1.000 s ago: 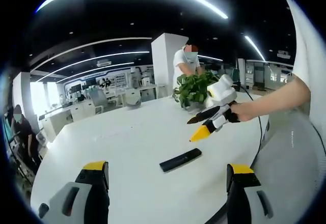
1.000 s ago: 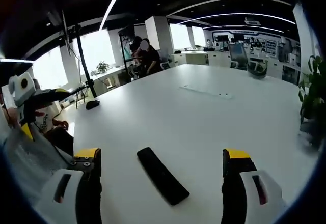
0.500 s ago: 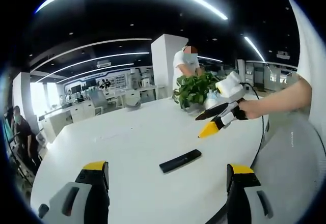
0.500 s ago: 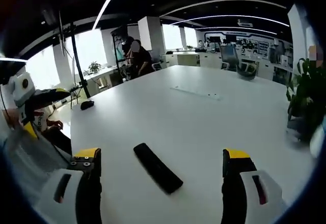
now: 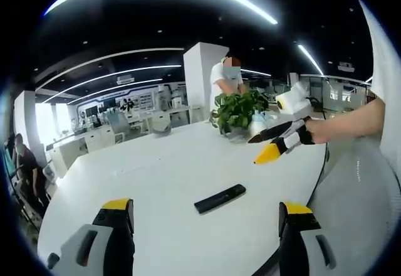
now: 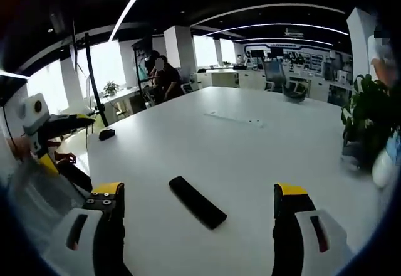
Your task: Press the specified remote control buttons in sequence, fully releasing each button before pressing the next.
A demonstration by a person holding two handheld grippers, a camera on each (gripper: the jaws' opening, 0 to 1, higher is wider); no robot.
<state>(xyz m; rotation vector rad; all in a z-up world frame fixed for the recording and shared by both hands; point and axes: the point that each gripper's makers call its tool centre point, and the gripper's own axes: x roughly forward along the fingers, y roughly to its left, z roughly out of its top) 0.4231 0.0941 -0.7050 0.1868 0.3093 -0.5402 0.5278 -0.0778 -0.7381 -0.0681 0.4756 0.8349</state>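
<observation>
In the left gripper view, the left tool (image 5: 205, 226) is released: its two yellow-tipped jaws rise well apart from the bottom edge, with nothing between them. The black remote control (image 5: 220, 198) lies flat on the white surface (image 5: 156, 175), ahead of the jaws and between their lines, touched by neither. Beyond it and to the right, the right tool (image 5: 270, 144) hangs in the air above the surface, held by a hand (image 5: 316, 130) that comes in from the right; its jaws stand apart, one dark and one yellow-tipped, and nothing is in them. A potted green plant (image 5: 237, 110) stands on the far part of the surface, near that tool. A person in a white shirt (image 5: 225, 75) stands behind the plant, beside a white pillar (image 5: 199, 78).

In the right gripper view, the right tool (image 6: 199, 226) is likewise released, its jaws wide apart and empty. The remote control (image 6: 197, 201) lies at a slant on the surface (image 6: 238, 144), just ahead of the jaws and between them, apart from both. At the left edge the left tool (image 6: 53, 135) is held above the rim of the surface. A small dark object (image 6: 107, 134), too small to identify, rests near the surface's left rim. The plant (image 6: 366, 122) stands at the right. Two people (image 6: 160, 75) sit at the far end.
</observation>
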